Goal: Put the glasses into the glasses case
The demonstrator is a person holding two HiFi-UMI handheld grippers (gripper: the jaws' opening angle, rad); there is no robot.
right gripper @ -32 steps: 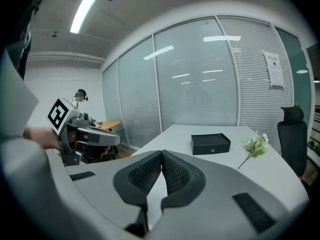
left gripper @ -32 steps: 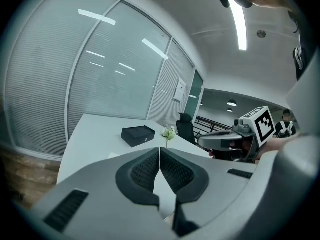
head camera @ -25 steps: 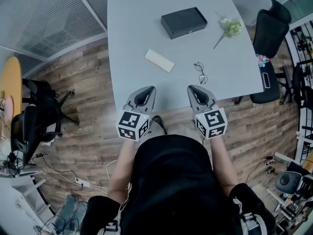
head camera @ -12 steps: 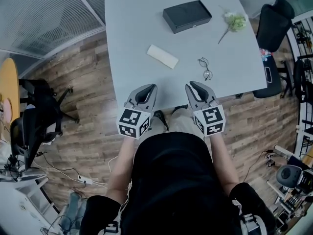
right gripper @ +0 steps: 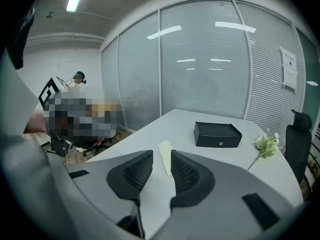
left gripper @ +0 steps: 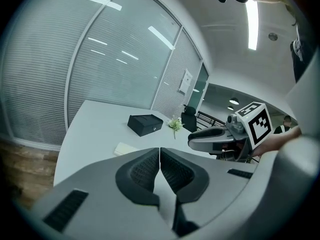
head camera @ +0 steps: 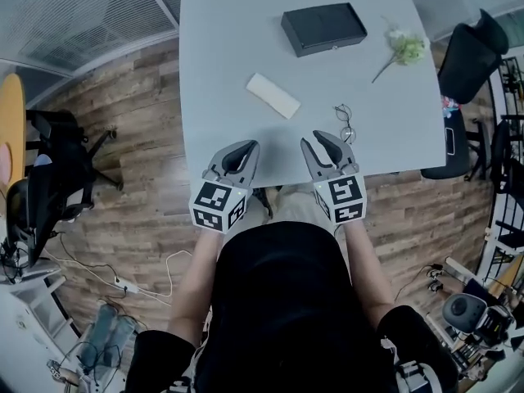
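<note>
Head view: person stands at the near edge of a grey worktop point(head camera: 229, 39), one tool in each hand. Left tool point(head camera: 246, 146) and right tool point(head camera: 314, 137) both hover over that near edge, pointing away from the body and tilted down. Glasses point(head camera: 346, 124) lie folded open on the worktop, just beyond and to the right of the right tool's tips, not touching them. Glasses case point(head camera: 323, 29), black and closed, sits near the far end, well apart from the glasses. Pale flat strip point(head camera: 273, 96) lies between case and tools. Flower sprig point(head camera: 403, 49) lies right of the case. Dark office chair point(head camera: 471, 51) stands off the right edge on wood floor point(head camera: 131, 137).

Left gripper view: left tool point(left gripper: 159, 152) has its jaws together, pads meeting, nothing between them. Beyond: case, sprig and strip on the worktop; the right tool with its marker cube point(left gripper: 255, 121) shows at right.

Right gripper view: right tool point(right gripper: 161, 160) stands at a narrow gap, its jaws having just been opening, with nothing between the pads. The pale strip shows through the gap, farther off on the worktop. Case and sprig lie beyond, glass wall point(right gripper: 200, 64) behind.
</note>
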